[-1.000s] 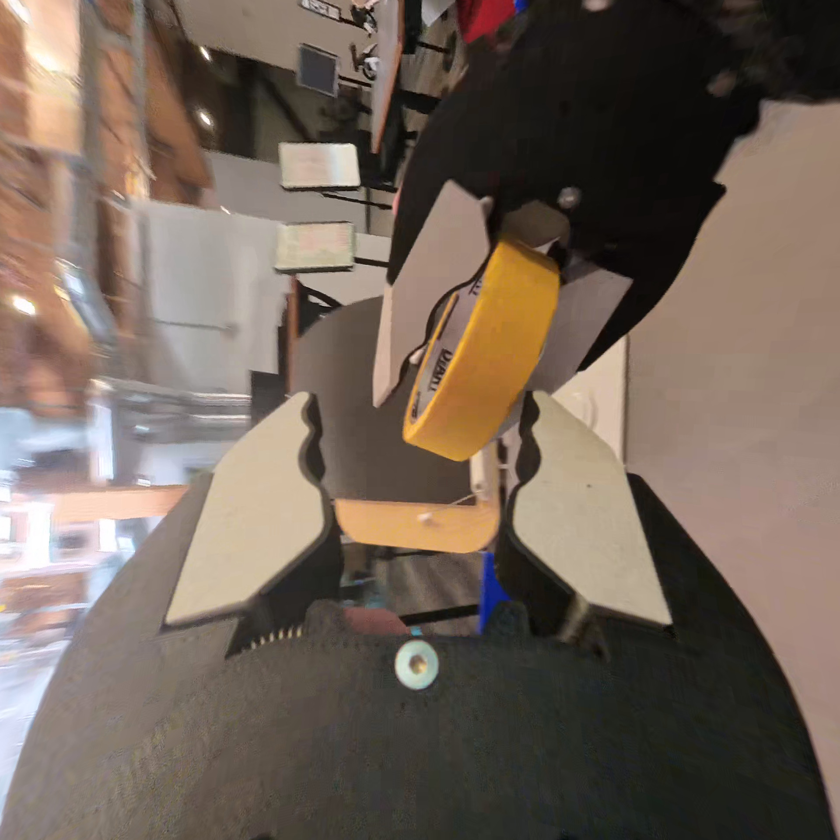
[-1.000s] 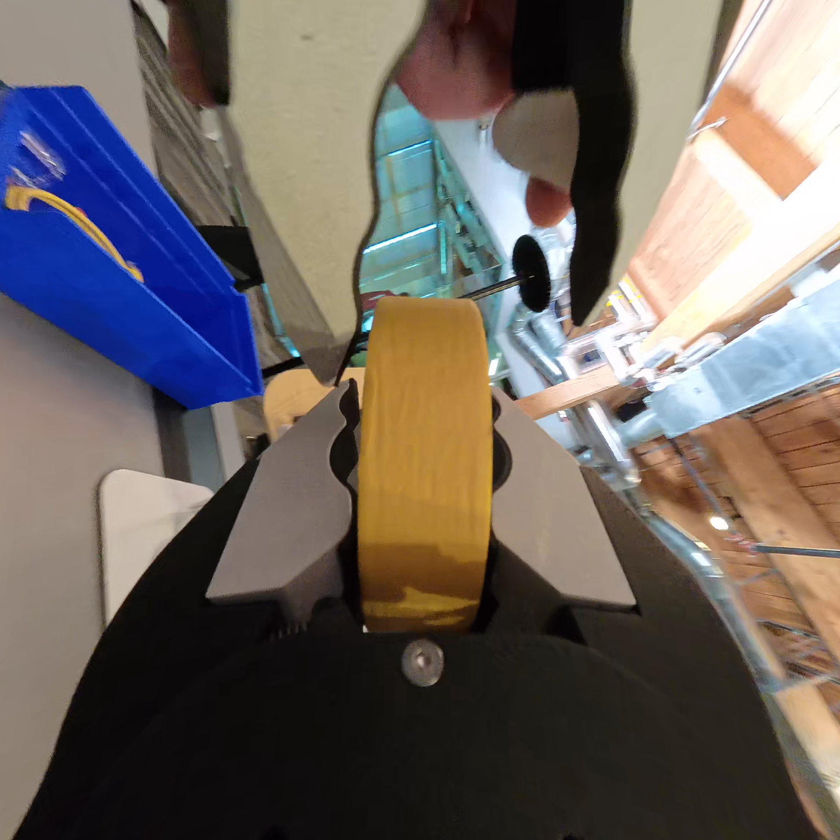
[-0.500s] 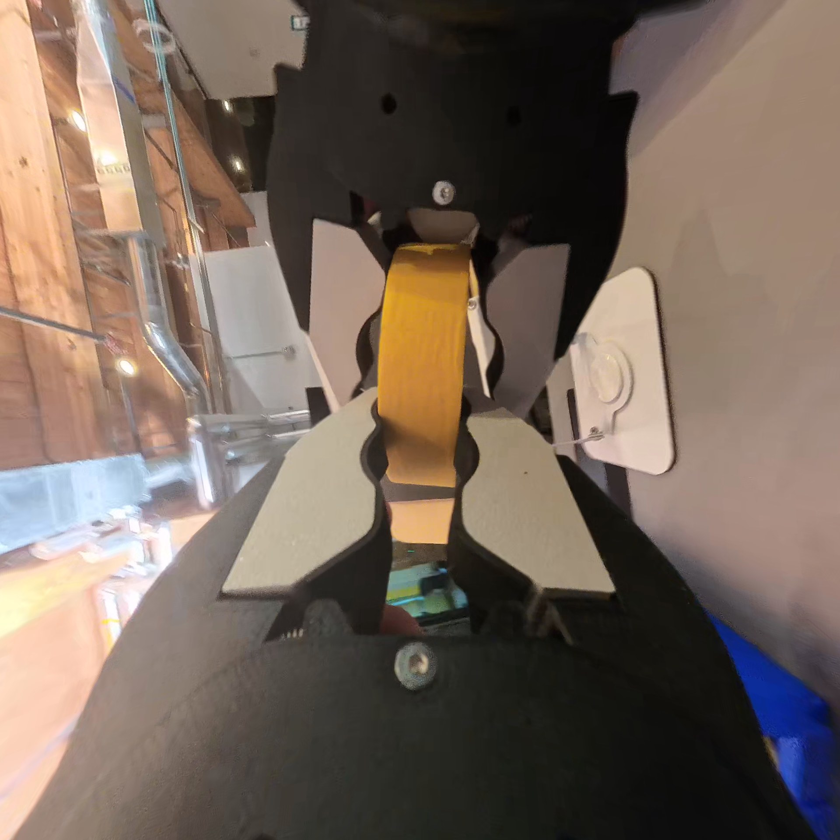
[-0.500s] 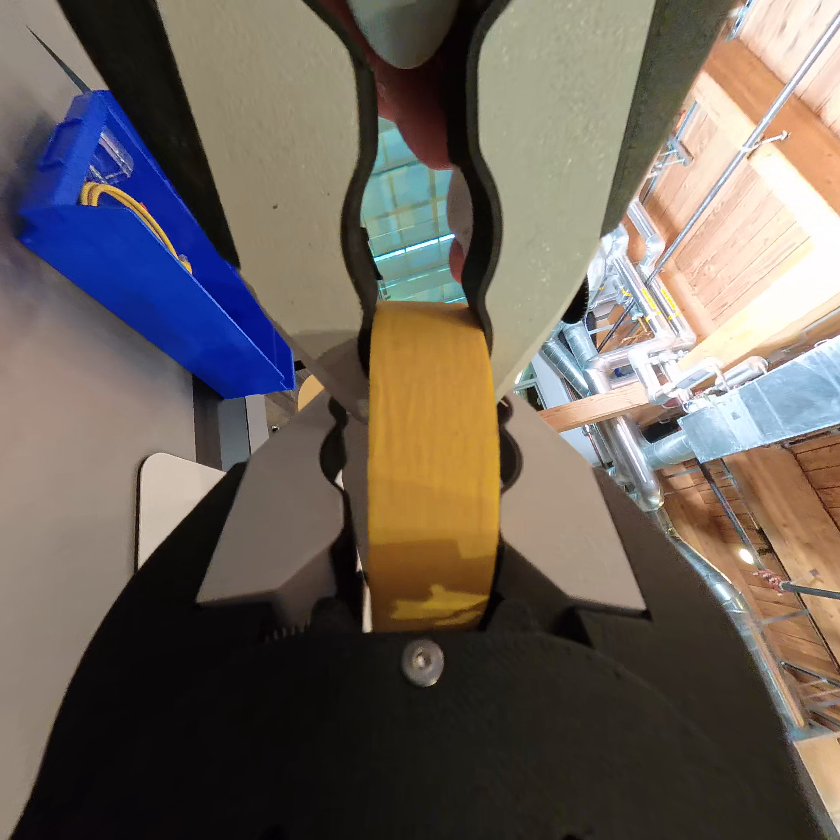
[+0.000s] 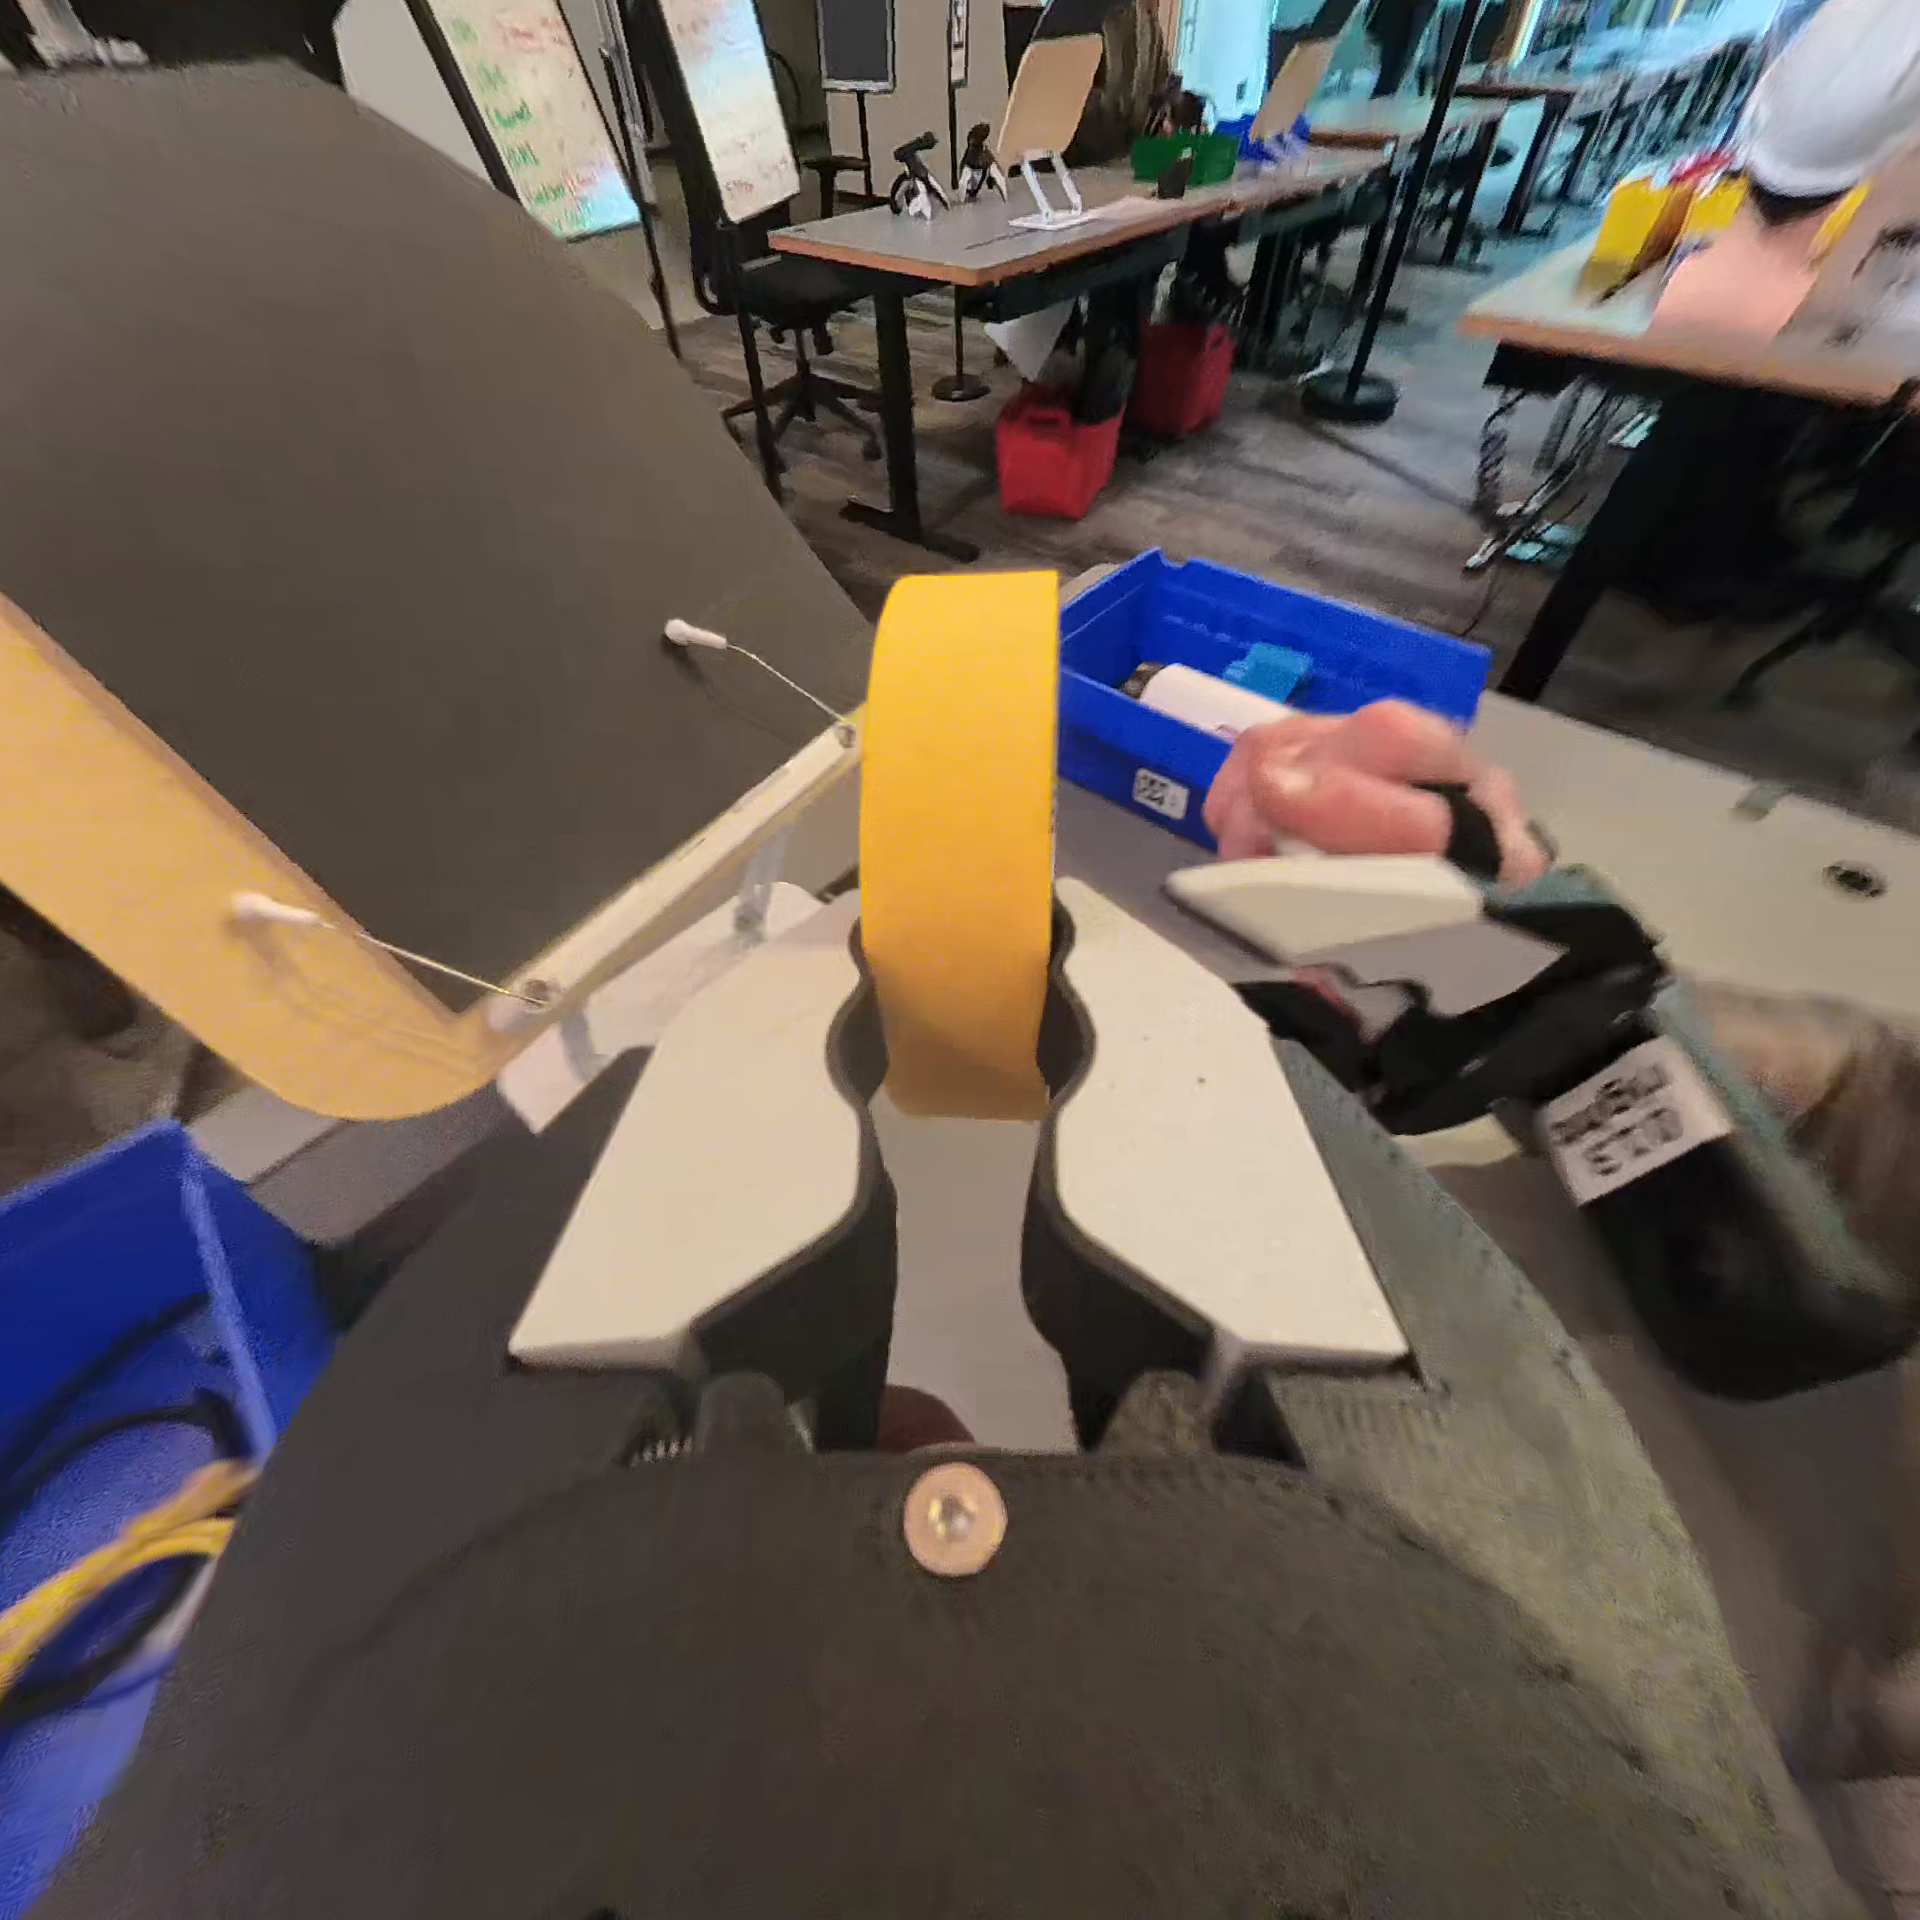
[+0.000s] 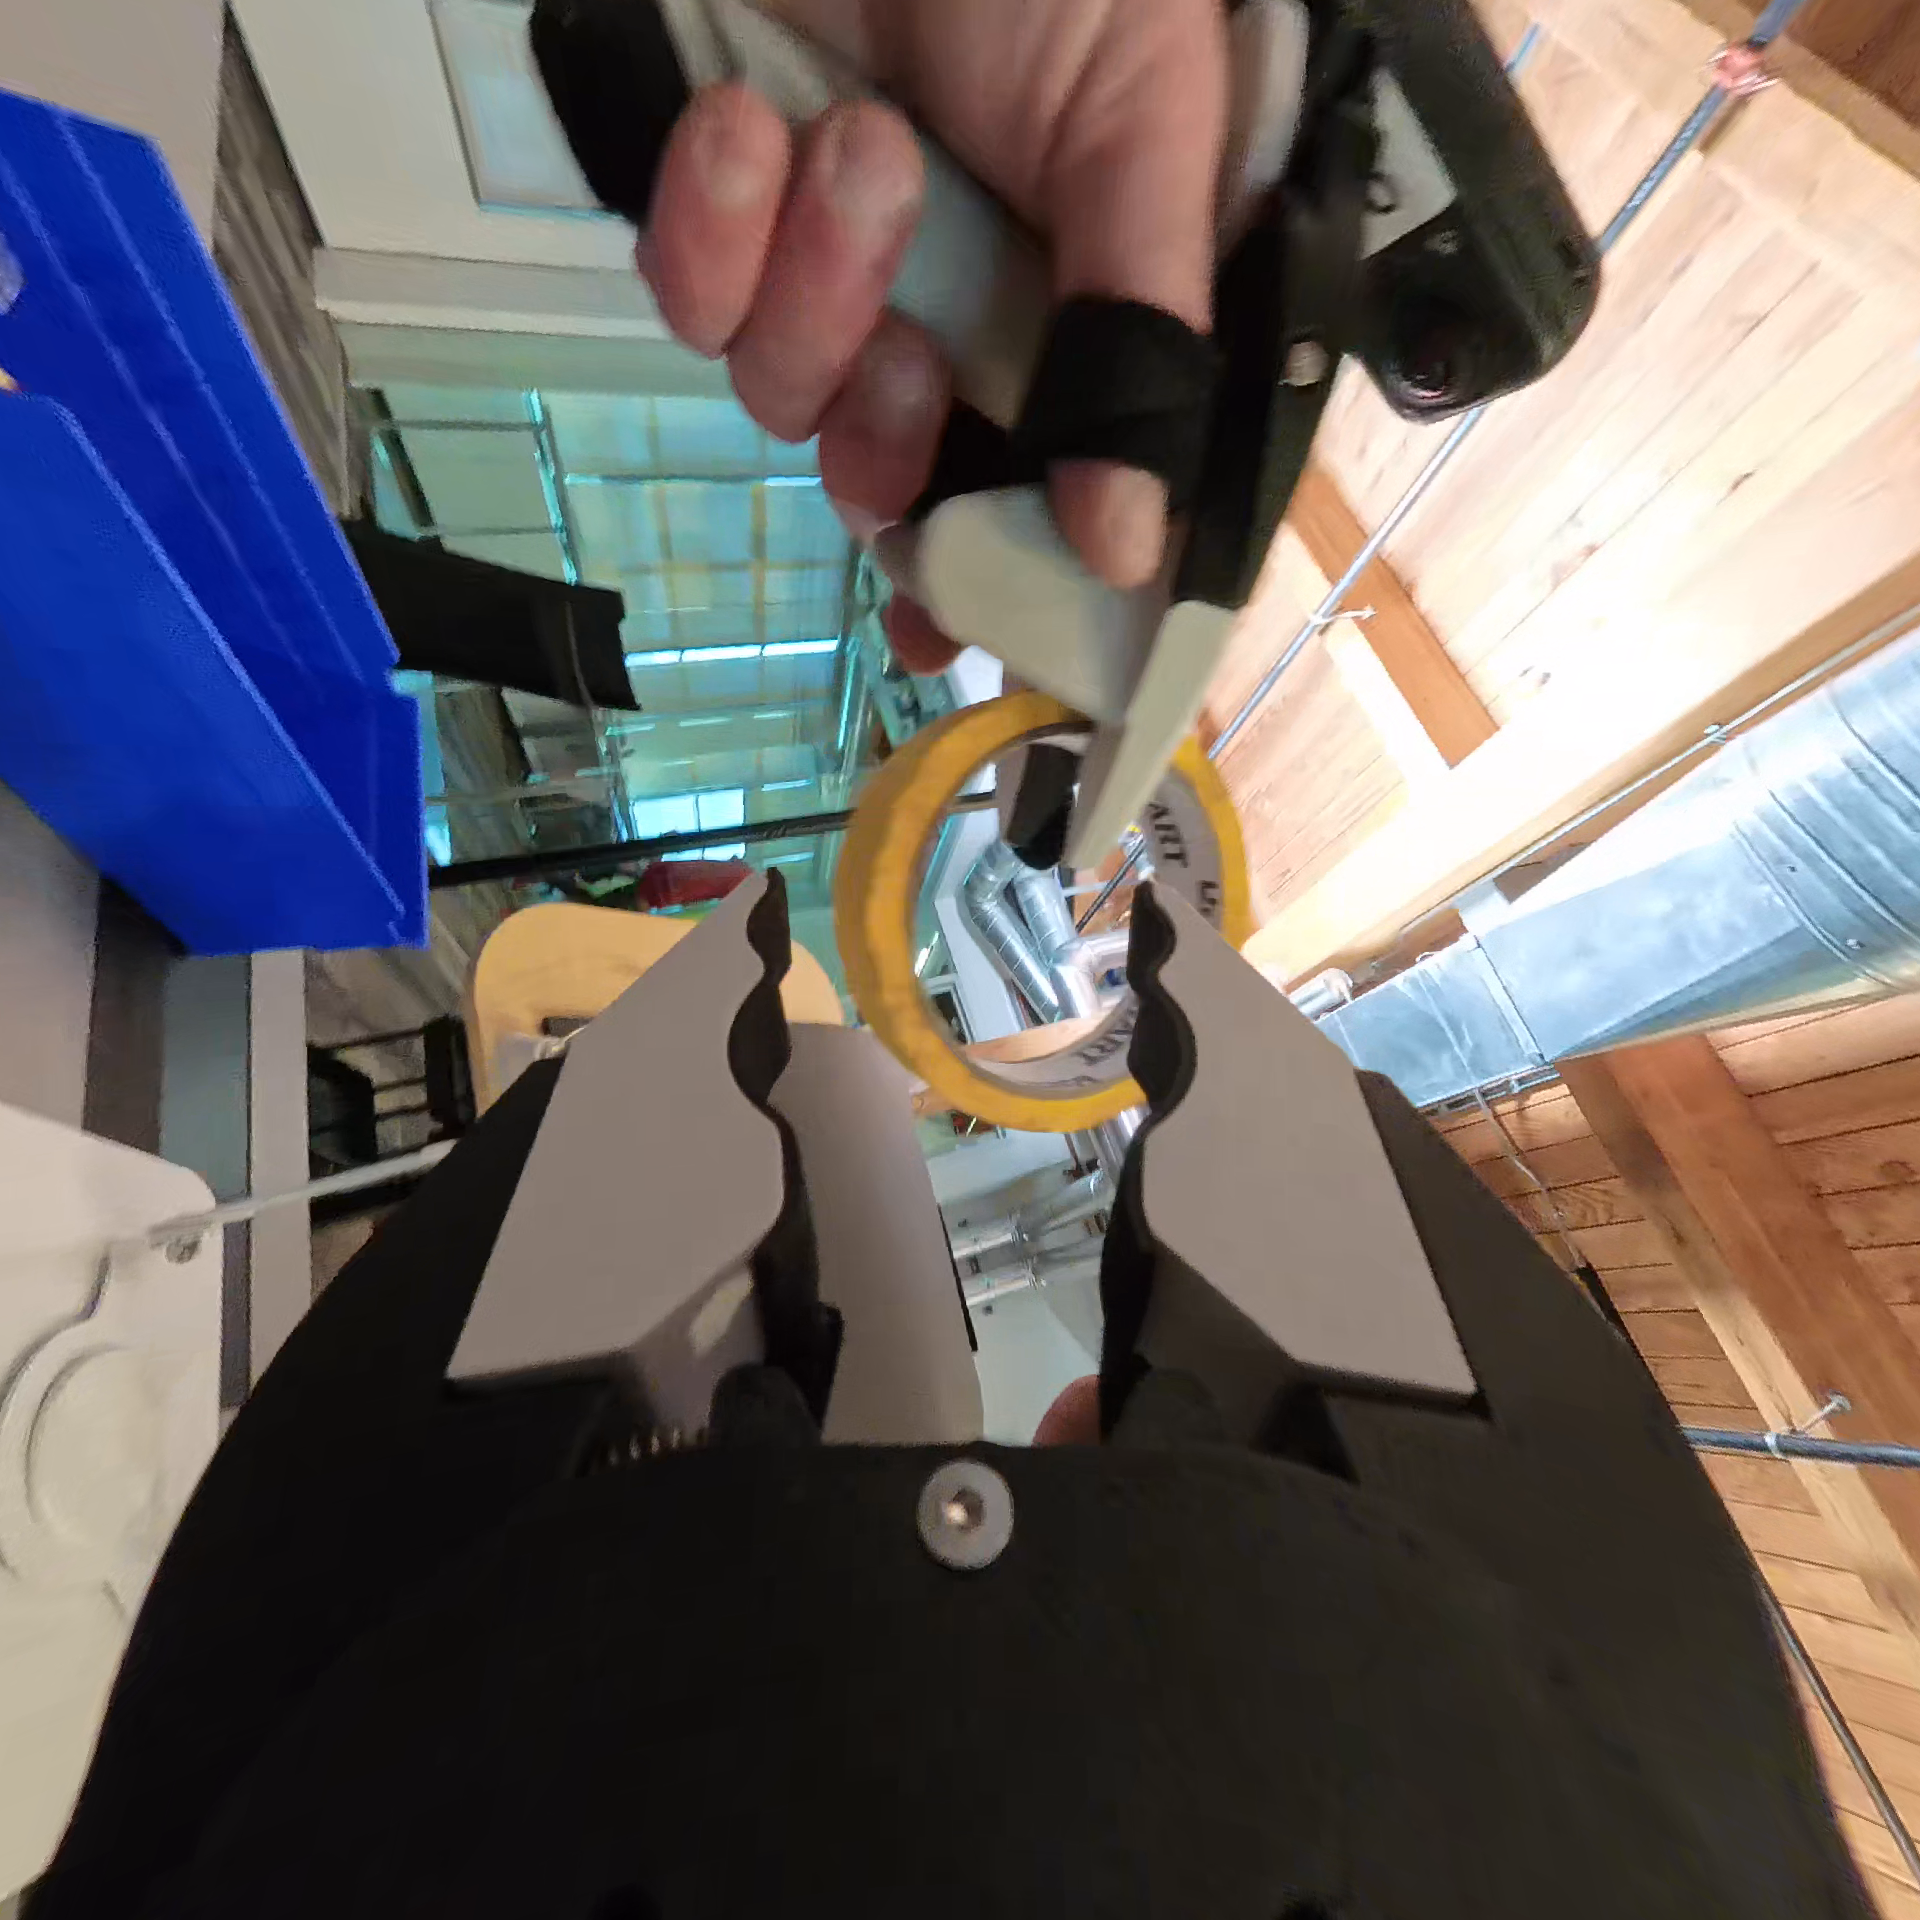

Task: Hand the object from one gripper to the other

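A yellow tape roll stands edge-on between the pale fingers of my left gripper, which is shut on its lower rim. In the right wrist view the roll shows as a ring hanging from the left gripper, which a hand holds from above. My right gripper is open and empty just below the roll, jaws apart on either side of it without gripping. In the left wrist view the right gripper lies to the right, blurred, held by a hand.
A blue bin with small items sits on the grey table behind the roll, and another blue bin is at lower left. A black panel with a tan wooden edge is close on the left. Desks and chairs fill the room behind.
The right gripper has opened and let go of the tape roll and drawn back. The left gripper now holds the roll alone and has swung to face the room.
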The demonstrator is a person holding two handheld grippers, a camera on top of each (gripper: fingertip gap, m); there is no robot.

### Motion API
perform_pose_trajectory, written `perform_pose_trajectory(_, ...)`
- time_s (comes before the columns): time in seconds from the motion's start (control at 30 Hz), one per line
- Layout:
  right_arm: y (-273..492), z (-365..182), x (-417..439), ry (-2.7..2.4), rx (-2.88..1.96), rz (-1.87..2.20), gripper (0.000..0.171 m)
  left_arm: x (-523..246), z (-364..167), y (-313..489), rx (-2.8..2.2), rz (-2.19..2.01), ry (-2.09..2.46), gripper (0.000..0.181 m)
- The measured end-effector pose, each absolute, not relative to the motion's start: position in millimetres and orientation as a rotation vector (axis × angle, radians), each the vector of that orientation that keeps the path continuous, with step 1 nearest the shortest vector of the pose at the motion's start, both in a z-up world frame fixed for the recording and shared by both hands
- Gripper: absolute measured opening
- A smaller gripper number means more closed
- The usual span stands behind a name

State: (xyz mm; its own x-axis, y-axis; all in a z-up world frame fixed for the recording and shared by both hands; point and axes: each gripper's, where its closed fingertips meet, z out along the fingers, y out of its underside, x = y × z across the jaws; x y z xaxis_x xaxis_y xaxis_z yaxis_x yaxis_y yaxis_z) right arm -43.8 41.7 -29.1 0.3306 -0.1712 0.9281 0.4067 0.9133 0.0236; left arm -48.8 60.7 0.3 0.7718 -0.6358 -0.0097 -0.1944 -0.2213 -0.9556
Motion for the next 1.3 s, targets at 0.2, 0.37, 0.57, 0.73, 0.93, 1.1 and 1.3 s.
perform_pose_trajectory(0.2,55,-44,-52,-1.199,-0.280,-0.451,0.019,-41,-10,52,-1.834,-0.644,0.562,0.026)
perform_pose_trajectory(0.37,55,-54,-56,-1.295,-0.365,-0.344,0.016,-42,-15,52,-1.805,-0.607,0.613,0.031)
perform_pose_trajectory(0.57,55,-71,-47,-1.536,-0.546,-0.098,0.007,-41,-6,39,-1.528,-0.021,1.022,0.063)
perform_pose_trajectory(0.73,50,-83,-37,-1.665,-0.616,0.020,0.007,-35,-12,28,-1.275,0.512,1.371,0.067)
perform_pose_trajectory(0.93,21,-115,-28,-1.914,-0.673,0.256,0.007,-20,-61,17,-0.869,1.013,1.843,0.067)
perform_pose_trajectory(1.1,-9,-127,-16,-2.062,-0.688,0.470,0.007,-24,-86,19,-0.764,1.140,1.962,0.052)
perform_pose_trajectory(1.3,-1,-127,-19,-2.026,-0.700,0.449,0.010,-27,-84,26,-0.767,1.200,1.876,0.030)
